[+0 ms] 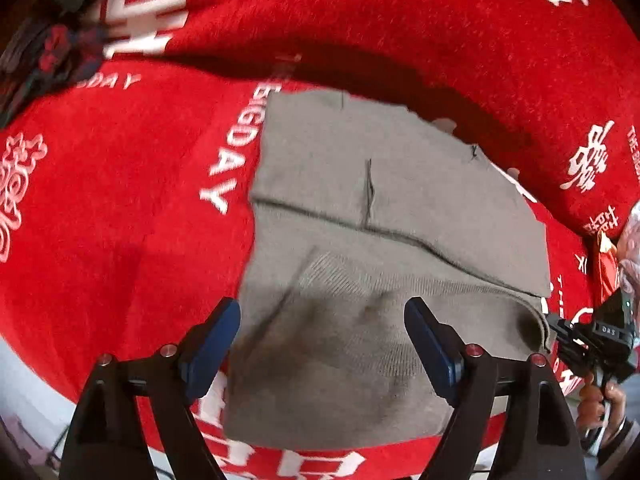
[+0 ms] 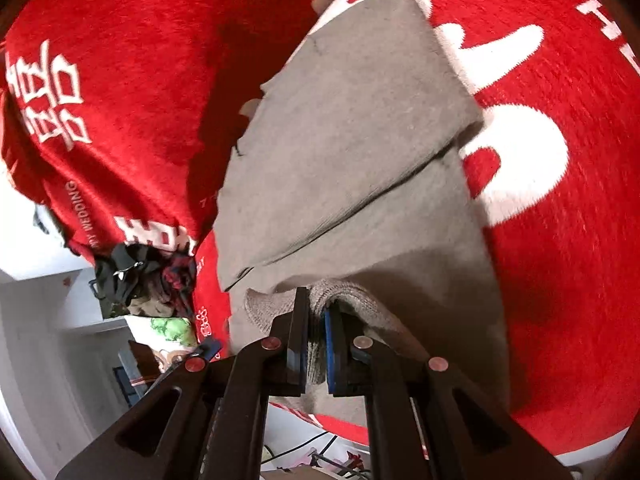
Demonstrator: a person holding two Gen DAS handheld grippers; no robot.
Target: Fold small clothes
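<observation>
Two tools are at work on one grey knit garment. It lies partly folded on a red blanket with white letters. In the left wrist view it fills the middle of the frame, and its long way runs from the bottom of the frame up toward the top.

The left tool hangs over the near, bottom end of the garment. Its two blue pads stand wide apart and hold nothing. The cloth is under them, not between them.

The right tool is clamped tight on the ribbed edge of the garment, low in the middle of the right wrist view. In the left wrist view that same tool sits at the far right edge, at the garment's right corner, with a hand on its handle.

So I think the right tool is the one to carry the cloth next. The left tool is nearer the bottom left corner, and it would need to drop down and pinch there first.

A dark pile of clothes sits in the upper left of the frame, well apart.
</observation>
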